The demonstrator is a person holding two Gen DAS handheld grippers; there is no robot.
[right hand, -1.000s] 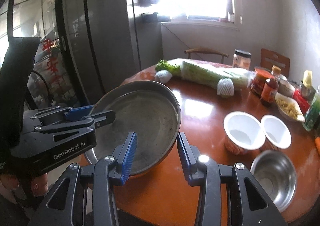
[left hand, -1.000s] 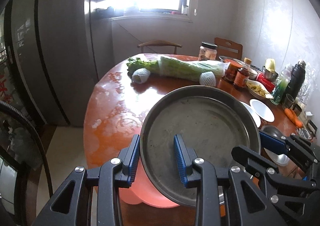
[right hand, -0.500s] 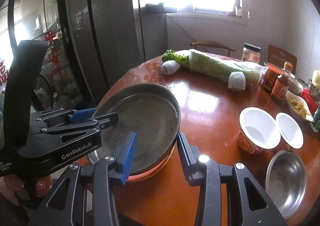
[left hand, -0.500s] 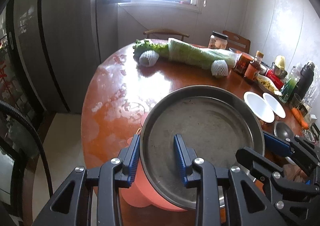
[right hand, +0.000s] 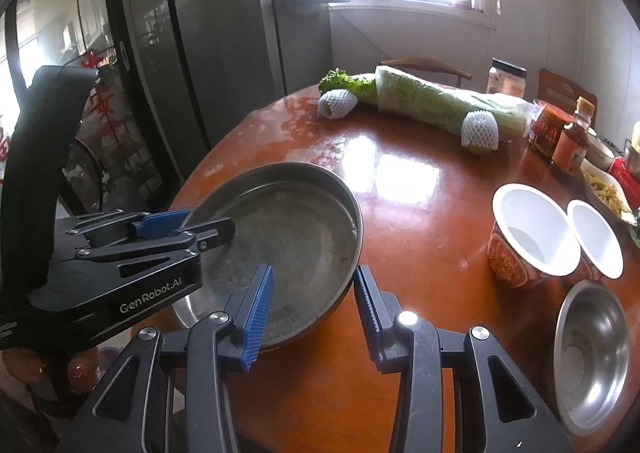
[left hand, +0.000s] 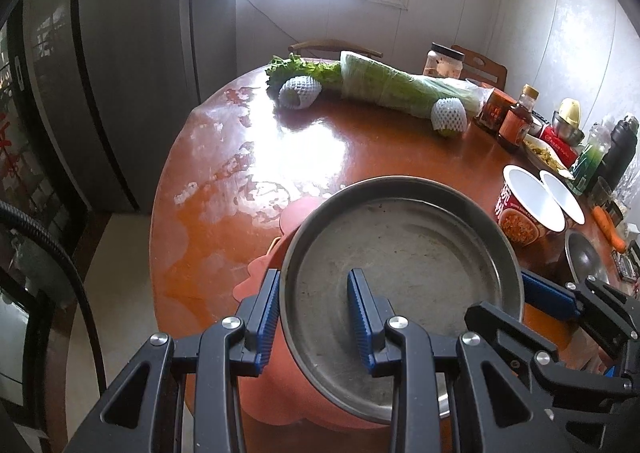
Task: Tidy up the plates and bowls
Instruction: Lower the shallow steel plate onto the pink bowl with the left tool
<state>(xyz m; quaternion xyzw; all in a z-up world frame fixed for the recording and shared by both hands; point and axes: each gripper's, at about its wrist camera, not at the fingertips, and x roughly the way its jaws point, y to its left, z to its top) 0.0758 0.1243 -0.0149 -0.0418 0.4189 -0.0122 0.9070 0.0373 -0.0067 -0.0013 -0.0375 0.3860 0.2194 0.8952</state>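
A wide grey metal plate [left hand: 404, 273] sits on a pink plate [left hand: 276, 385] at the near edge of the round wooden table [left hand: 320, 141]. My left gripper [left hand: 314, 321] is open, its fingers astride the metal plate's near-left rim. My right gripper [right hand: 310, 311] is open astride the plate's near-right rim [right hand: 344, 285]; the metal plate [right hand: 288, 245] fills that view's centre. The left gripper [right hand: 192, 227] also shows there over the plate. Two white paper bowls [right hand: 534, 237] and a small steel bowl [right hand: 596, 353] stand to the right.
Wrapped cabbage [left hand: 400, 89], two foam-netted fruits [left hand: 298, 91], jars and sauce bottles [left hand: 516, 121] line the table's far side. A thermos [left hand: 620, 149] and carrots [left hand: 608, 225] lie at the right edge. A grey fridge [left hand: 120, 73] stands left; chairs stand behind the table.
The metal plate came down from a tilted lift to rest on the pink plate. Both grippers moved down with it and stay astride its rim.
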